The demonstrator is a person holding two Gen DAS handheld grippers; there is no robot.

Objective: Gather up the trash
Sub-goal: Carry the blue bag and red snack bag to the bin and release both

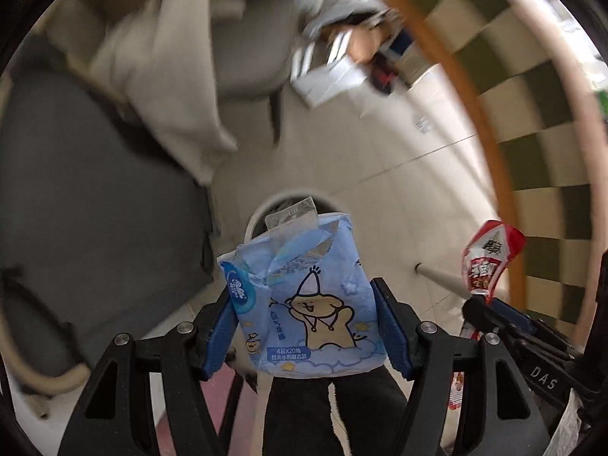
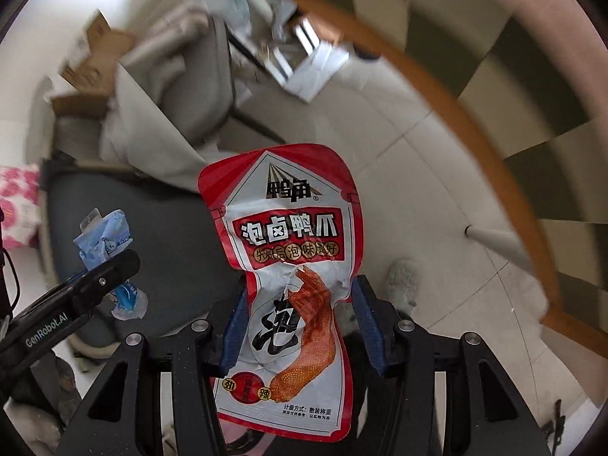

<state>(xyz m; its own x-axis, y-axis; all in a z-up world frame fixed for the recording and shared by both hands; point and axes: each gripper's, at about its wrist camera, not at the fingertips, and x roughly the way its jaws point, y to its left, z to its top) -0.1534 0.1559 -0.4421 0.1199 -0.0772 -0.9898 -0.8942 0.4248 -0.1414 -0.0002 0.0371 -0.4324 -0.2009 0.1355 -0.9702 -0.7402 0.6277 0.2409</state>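
The left gripper [image 1: 306, 326] squeezes a soft blue tissue pack with a cartoon dog [image 1: 307, 304] between its blue pads, and the pack stands up tall with its torn top pointing away, in front of a round white bin [image 1: 266, 209] on the pale tiled floor [image 1: 380, 159]. The right gripper [image 2: 296, 326] pinches a long red and white snack bag with a duck foot picture [image 2: 288, 285] at its middle, long way up, top end pointing away. A grey chair [image 2: 152, 235] is on the left, and a round table with a brown rim and checked cloth [image 2: 475, 121] curves close on the right.

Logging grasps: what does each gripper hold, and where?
Left gripper pinches the blue tissue pack by its sides; right gripper pinches the red snack pouch at its narrowed middle.
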